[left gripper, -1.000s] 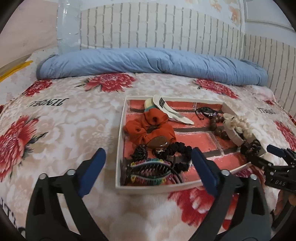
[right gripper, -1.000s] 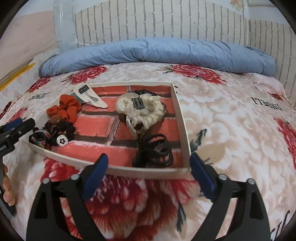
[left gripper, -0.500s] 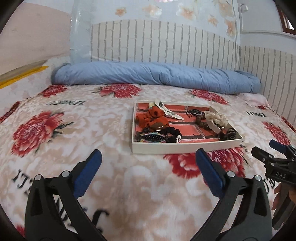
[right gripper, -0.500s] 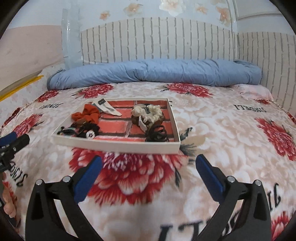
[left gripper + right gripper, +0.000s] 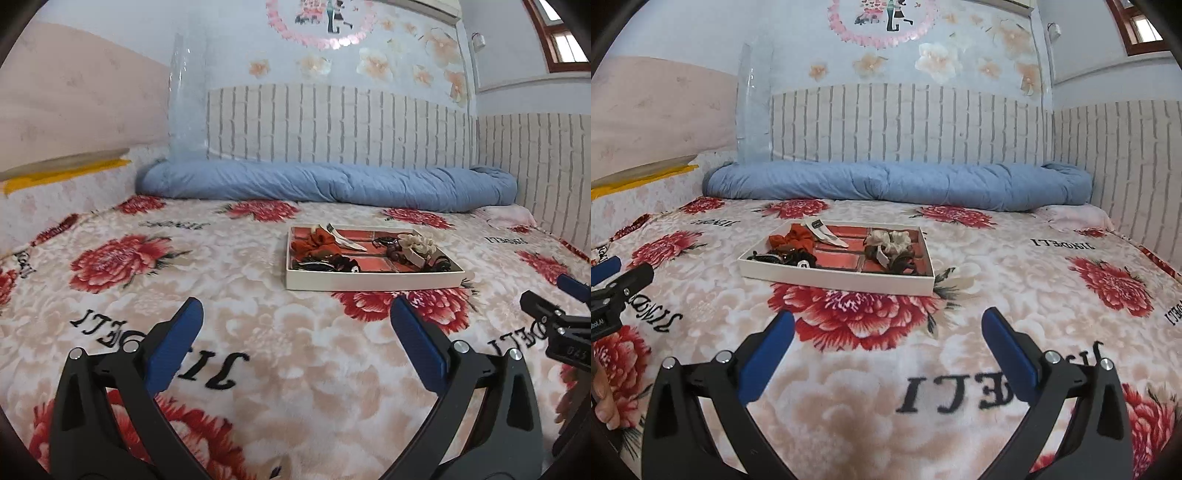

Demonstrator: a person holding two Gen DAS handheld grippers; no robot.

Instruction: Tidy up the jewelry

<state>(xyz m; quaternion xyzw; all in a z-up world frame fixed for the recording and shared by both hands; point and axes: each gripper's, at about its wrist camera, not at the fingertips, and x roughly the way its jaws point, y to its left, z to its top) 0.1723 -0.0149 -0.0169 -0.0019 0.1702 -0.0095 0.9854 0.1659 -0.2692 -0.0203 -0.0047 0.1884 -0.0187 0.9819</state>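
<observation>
A shallow white tray (image 5: 373, 283) with a red brick-pattern floor lies on the bed, also in the right wrist view (image 5: 834, 276). It holds an orange scrunchie (image 5: 312, 243) (image 5: 792, 238), a cream scrunchie (image 5: 419, 243) (image 5: 892, 240), black hair ties and clips (image 5: 332, 264) (image 5: 783, 256), and a white clip (image 5: 827, 234). My left gripper (image 5: 295, 321) is open and empty, well in front of the tray. My right gripper (image 5: 888, 332) is open and empty, also well back from it.
A floral fleece blanket (image 5: 221, 280) covers the bed. A rolled blue duvet (image 5: 325, 186) lies along the brick-pattern back wall. The right gripper shows at the right edge of the left view (image 5: 561, 317); the left gripper shows at the left edge of the right view (image 5: 613, 291).
Both grippers have pulled back and up from the tray, which now looks small and far away. Both stay open and empty. The tray's contents have not moved.
</observation>
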